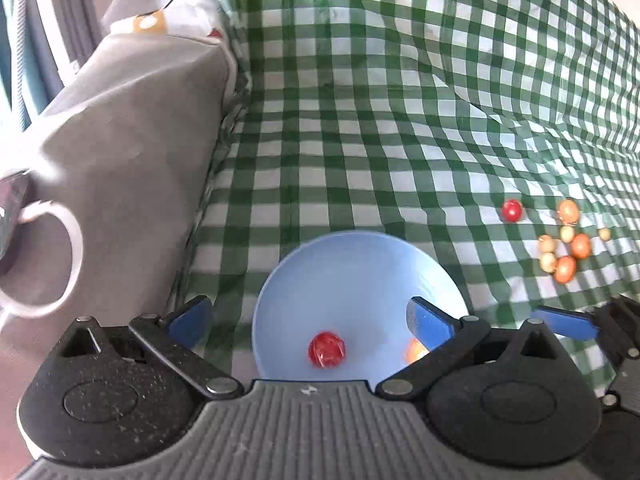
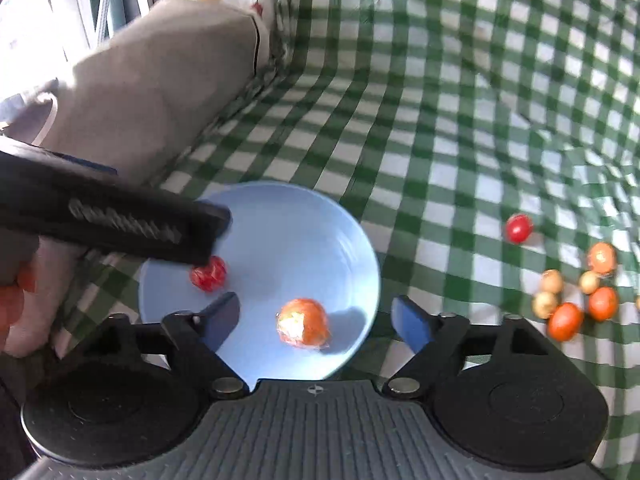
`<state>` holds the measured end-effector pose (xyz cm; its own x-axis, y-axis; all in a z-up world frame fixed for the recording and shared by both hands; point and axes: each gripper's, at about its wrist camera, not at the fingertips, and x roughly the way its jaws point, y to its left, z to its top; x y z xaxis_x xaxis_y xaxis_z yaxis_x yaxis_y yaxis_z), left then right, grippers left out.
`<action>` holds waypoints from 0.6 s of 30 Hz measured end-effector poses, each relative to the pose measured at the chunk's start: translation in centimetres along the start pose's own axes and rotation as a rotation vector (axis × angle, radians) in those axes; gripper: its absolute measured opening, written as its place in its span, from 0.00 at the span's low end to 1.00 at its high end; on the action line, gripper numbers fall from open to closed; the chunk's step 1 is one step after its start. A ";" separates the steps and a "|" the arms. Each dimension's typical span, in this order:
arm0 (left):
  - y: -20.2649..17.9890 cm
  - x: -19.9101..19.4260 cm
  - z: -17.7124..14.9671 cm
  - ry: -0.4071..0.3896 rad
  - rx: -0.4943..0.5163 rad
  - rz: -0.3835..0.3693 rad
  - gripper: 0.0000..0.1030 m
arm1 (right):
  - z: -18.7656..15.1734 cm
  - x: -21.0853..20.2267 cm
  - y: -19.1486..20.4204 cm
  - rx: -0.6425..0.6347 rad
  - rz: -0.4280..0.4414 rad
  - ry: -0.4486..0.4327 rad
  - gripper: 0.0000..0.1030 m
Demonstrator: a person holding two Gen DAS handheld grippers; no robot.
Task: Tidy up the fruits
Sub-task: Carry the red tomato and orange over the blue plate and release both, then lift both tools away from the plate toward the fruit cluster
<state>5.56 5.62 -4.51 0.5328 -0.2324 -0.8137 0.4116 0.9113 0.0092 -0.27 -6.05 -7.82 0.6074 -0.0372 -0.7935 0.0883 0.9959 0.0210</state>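
Observation:
A light blue bowl (image 1: 352, 280) (image 2: 288, 224) sits on the green checked cloth and holds a red wrapped fruit (image 1: 326, 349) (image 2: 209, 273) and an orange wrapped fruit (image 2: 303, 323) (image 1: 414, 350). My left gripper (image 1: 310, 318) is open and empty over the bowl's near side. My right gripper (image 2: 316, 322) is open and empty, its fingers spread either side of the orange fruit, above it. To the right on the cloth lie a red fruit (image 1: 512, 210) (image 2: 519, 228) and a cluster of orange and pale fruits (image 1: 564, 246) (image 2: 576, 296).
A grey cushion (image 1: 132, 152) (image 2: 160, 80) lies to the left of the bowl. A white ring handle (image 1: 68, 232) shows at the left edge. The left gripper's body (image 2: 120, 220) crosses the right wrist view over the bowl's left rim. The cloth (image 1: 400, 100) is wrinkled.

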 end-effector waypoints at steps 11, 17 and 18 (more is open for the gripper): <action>1.2 -7.0 -7.6 0.069 -0.086 0.082 1.00 | -6.3 -10.9 1.5 0.101 -0.036 -0.023 0.97; 0.6 -9.9 -8.3 0.016 -0.073 0.084 1.00 | -7.5 -13.5 2.6 0.070 -0.035 -0.077 0.97; 0.5 -10.3 -8.4 0.008 -0.068 0.085 1.00 | -7.7 -14.1 2.7 0.072 -0.037 -0.094 0.98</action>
<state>-5.96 11.29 -1.05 0.5577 -0.1505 -0.8163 0.3141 0.9486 0.0397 -14.63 -2.24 -1.27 0.6734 -0.0849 -0.7344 0.1665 0.9853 0.0388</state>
